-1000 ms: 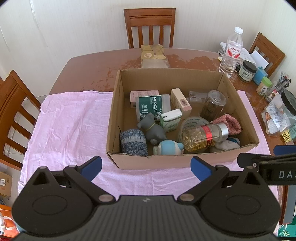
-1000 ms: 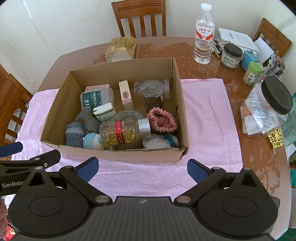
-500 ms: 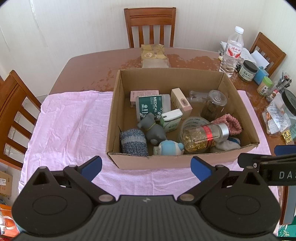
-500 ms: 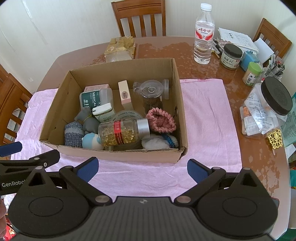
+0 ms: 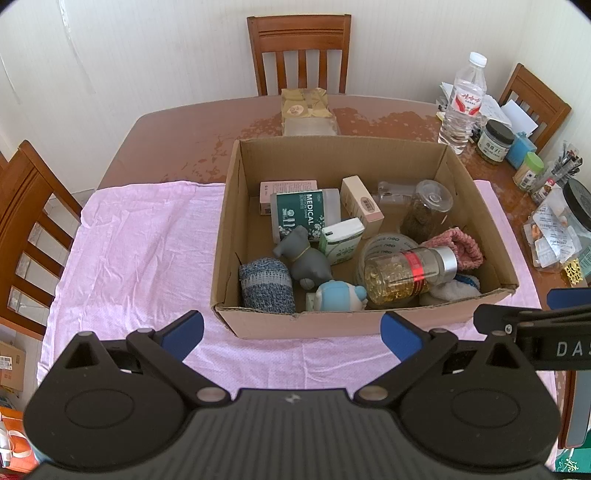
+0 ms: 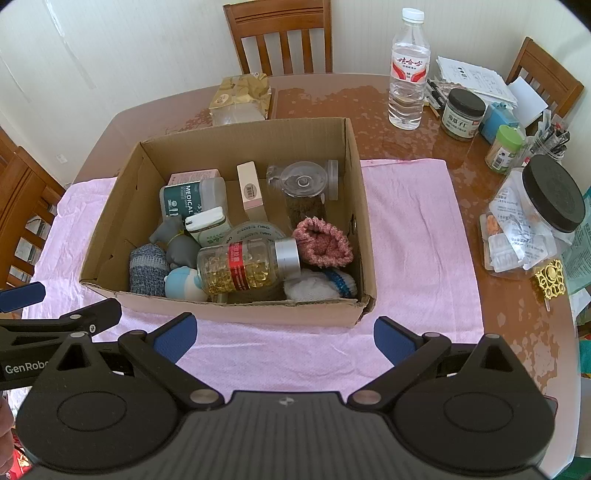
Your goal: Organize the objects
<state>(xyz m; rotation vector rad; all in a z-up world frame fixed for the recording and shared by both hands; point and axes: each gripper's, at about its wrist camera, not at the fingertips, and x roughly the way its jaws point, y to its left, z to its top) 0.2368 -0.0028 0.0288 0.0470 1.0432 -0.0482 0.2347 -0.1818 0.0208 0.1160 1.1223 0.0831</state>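
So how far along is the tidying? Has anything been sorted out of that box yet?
Nothing looks done: the pink cloth around the cardboard box is bare, and the capsule bottle, grey toy and rolled socks lie jumbled inside. Nothing in hand: the left tool and right tool are open before the box. All sorting remains.

Off-cloth clutter: water bottle (image 6: 408, 77), dark-lid jar (image 6: 463, 113), green-cap tub (image 6: 505, 148), papers (image 6: 474, 79), gold-wrapped pack (image 6: 242, 96). Chairs (image 6: 282, 35) around table (image 6: 413, 140).
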